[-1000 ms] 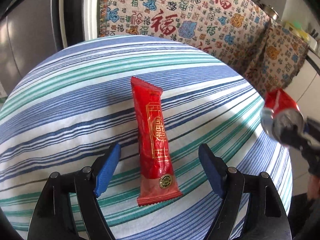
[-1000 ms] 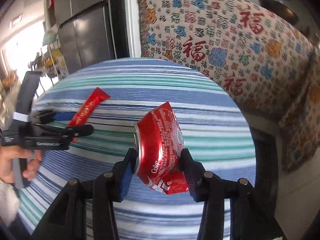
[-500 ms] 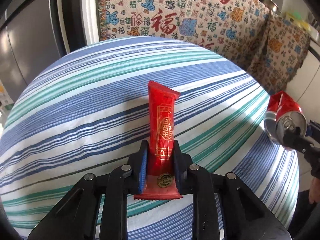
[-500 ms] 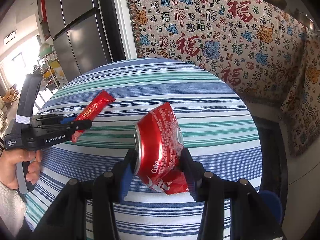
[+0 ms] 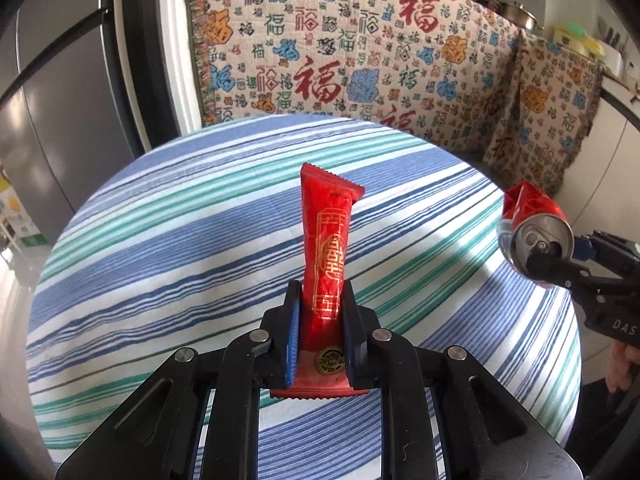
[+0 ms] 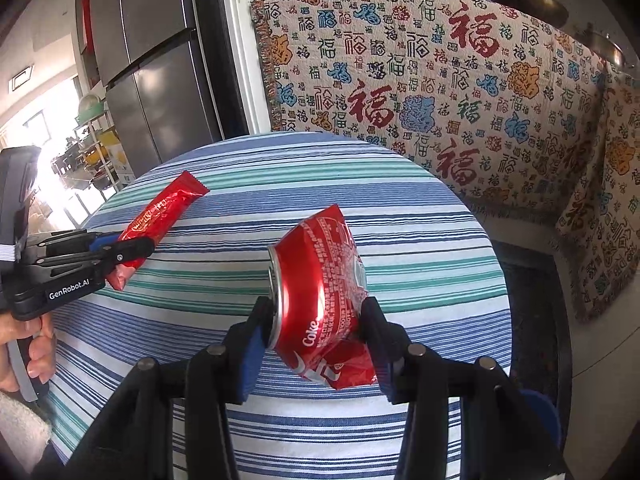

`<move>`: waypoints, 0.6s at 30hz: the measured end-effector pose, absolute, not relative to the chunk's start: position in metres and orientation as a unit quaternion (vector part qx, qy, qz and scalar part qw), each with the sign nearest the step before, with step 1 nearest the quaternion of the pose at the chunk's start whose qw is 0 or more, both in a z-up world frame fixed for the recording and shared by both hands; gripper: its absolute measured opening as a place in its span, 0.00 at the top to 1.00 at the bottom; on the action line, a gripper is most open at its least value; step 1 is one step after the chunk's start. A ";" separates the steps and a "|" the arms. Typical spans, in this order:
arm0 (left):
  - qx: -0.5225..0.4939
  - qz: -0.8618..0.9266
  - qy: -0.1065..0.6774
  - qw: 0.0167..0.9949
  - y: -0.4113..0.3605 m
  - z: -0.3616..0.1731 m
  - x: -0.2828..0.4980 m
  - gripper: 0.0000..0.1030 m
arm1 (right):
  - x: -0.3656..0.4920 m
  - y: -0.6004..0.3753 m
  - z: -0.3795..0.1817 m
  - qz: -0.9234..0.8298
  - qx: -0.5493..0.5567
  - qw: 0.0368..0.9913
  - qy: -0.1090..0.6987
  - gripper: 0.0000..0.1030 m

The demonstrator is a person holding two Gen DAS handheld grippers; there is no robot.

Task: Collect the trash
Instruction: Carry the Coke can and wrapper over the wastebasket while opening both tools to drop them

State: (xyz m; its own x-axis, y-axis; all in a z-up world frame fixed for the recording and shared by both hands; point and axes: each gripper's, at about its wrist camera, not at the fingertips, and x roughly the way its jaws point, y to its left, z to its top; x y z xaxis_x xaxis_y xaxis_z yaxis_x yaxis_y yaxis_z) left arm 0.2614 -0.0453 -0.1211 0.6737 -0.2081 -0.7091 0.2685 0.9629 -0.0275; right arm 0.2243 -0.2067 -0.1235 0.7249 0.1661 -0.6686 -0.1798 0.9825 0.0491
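Note:
A long red snack wrapper [image 5: 328,216] with gold print stands up between the blue pads of my left gripper [image 5: 320,292], lifted off the round striped table [image 5: 160,240]. The jaws are still closing and the pads press its lower part. In the right wrist view the wrapper [image 6: 164,208] slants up out of the left gripper [image 6: 132,250] at the table's left. My right gripper [image 6: 316,306] is shut on a crushed red Coke can [image 6: 320,272], held above the striped table [image 6: 400,208]. In the left wrist view that can [image 5: 532,216] hangs at the right edge.
A patterned blanket [image 5: 360,60] covers furniture close behind and right of the table. A steel fridge [image 6: 152,60] stands at the back left. A person's hand [image 6: 36,352] grips the left tool. A blue object [image 6: 540,404] shows low beside the table's right edge.
My left gripper closed on the red wrapper, which lay flat on the cloth, and lifted it up off the table. The right gripper kept hold of the can and barely moved.

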 end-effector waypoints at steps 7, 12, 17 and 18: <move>0.056 -0.139 0.368 0.918 -0.055 -0.114 0.252 0.84 | 0.220 -0.215 -0.121 0.095 0.000 0.929 0.357 0.55; 0.026 -0.197 0.367 0.909 -0.066 -0.107 0.241 0.84 | 0.206 -0.240 -0.114 0.094 0.028 0.931 0.352 0.55; 0.014 -0.282 0.370 0.885 -0.114 -0.095 0.223 0.84 | 0.180 -0.298 -0.099 0.067 0.074 0.933 0.346 0.55; 0.014 -0.301 0.373 0.877 -0.129 -0.093 0.219 0.84 | 0.175 -0.311 -0.097 0.057 0.080 0.933 0.346 0.55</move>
State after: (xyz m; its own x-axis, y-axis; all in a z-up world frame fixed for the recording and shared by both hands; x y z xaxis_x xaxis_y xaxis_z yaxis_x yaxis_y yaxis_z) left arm 0.2186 -0.1295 -0.0933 0.5398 -0.5183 -0.6633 0.5394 0.8179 -0.2002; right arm 0.1746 -0.3112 -0.0969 0.7536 0.1611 -0.6372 -0.0507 0.9809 0.1880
